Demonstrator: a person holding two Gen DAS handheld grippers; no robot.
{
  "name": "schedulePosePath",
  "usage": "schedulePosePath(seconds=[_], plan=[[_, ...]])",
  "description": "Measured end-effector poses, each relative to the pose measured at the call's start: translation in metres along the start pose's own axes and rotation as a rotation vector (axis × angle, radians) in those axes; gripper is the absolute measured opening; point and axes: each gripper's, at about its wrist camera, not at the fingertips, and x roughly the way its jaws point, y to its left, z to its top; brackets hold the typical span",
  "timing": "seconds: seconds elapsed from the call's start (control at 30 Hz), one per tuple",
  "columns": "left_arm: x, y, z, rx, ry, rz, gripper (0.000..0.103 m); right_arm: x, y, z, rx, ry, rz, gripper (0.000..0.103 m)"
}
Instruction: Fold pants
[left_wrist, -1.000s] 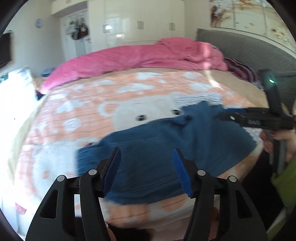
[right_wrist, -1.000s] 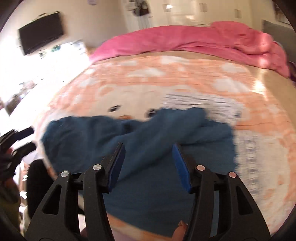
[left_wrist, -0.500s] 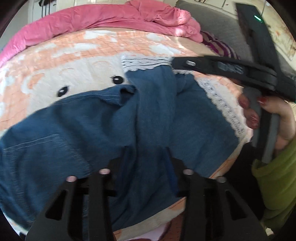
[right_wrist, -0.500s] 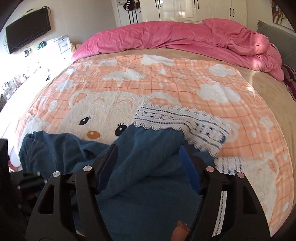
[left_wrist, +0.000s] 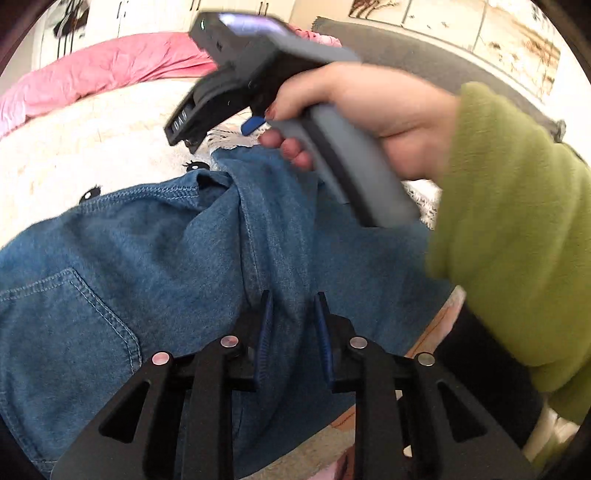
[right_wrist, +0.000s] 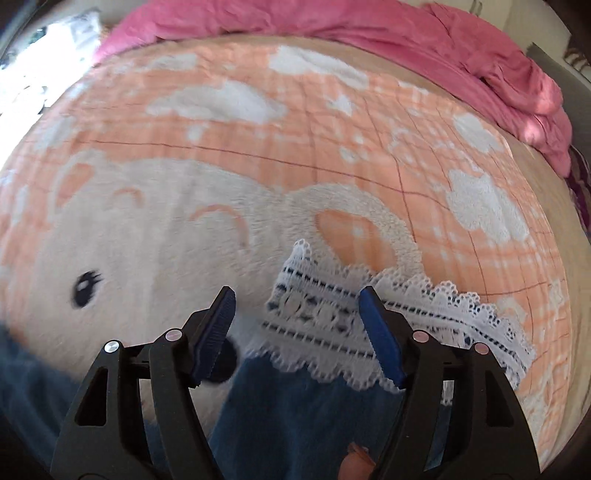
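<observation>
Blue denim pants (left_wrist: 147, 258) lie rumpled on the bed, back pocket at left. My left gripper (left_wrist: 292, 325) is closing on a raised fold of denim that runs up the middle, and the cloth fills the gap between its pads. In the right wrist view, the pant leg (right_wrist: 295, 413) ends in a white lace hem (right_wrist: 325, 317). My right gripper (right_wrist: 297, 317) stands open over that hem, one fingertip on each side of the lace, nothing pinched. In the left wrist view, a hand holds the right gripper's grey handle (left_wrist: 351, 166) above the denim.
An orange blanket with a white bear (right_wrist: 221, 166) covers the bed. A pink duvet (right_wrist: 369, 26) is bunched along the far side. A green sleeve (left_wrist: 517, 221) fills the right of the left wrist view. A grey headboard (left_wrist: 406, 55) stands behind.
The left gripper dropped onto the pants and narrowed around a denim fold. The right gripper moved across the pants to the lace hem, its jaws a little wider than before.
</observation>
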Motion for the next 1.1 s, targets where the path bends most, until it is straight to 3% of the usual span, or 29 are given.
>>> schedulePosePath(seconds=[0.07, 0.1, 0.13, 0.17, 0.2, 0.27, 0.57, 0.67, 0.77, 0.87, 1.1], plan=[[-0.002, 0.005, -0.001, -0.026, -0.009, -0.020, 0.023, 0.004, -0.003, -0.001, -0.003, -0.013, 0.012, 0.033], [-0.003, 0.007, -0.001, -0.038, -0.013, -0.027, 0.023, 0.001, -0.006, -0.003, -0.012, -0.030, 0.028, 0.014], [-0.006, 0.009, -0.002, -0.047, -0.019, -0.032, 0.024, -0.002, -0.009, -0.004, -0.008, -0.037, 0.037, 0.007], [-0.008, 0.011, -0.001, -0.054, -0.026, -0.033, 0.032, -0.009, -0.013, -0.007, 0.007, -0.054, 0.053, 0.007], [-0.011, 0.011, -0.002, -0.061, -0.038, -0.039, 0.047, -0.020, -0.022, -0.011, 0.037, -0.087, 0.082, 0.006], [-0.020, 0.013, -0.002, -0.055, -0.068, -0.020, 0.064, -0.044, -0.041, -0.020, 0.092, -0.141, 0.118, 0.006], [-0.031, 0.006, 0.002, -0.004, -0.128, 0.021, 0.064, -0.141, -0.137, -0.093, 0.316, -0.331, 0.155, 0.004], [-0.018, -0.001, 0.008, 0.060, -0.146, 0.040, 0.061, -0.153, -0.164, -0.136, 0.418, -0.324, 0.167, 0.004], [-0.016, -0.013, 0.007, 0.172, -0.160, 0.087, 0.038, -0.157, -0.175, -0.178, 0.531, -0.299, 0.235, 0.004], [-0.012, -0.016, 0.007, 0.217, -0.133, 0.072, 0.015, -0.159, -0.182, -0.217, 0.604, -0.268, 0.254, 0.004], [-0.030, -0.020, 0.001, 0.282, -0.165, 0.007, 0.012, -0.150, -0.178, -0.258, 0.642, -0.190, 0.276, 0.007]])
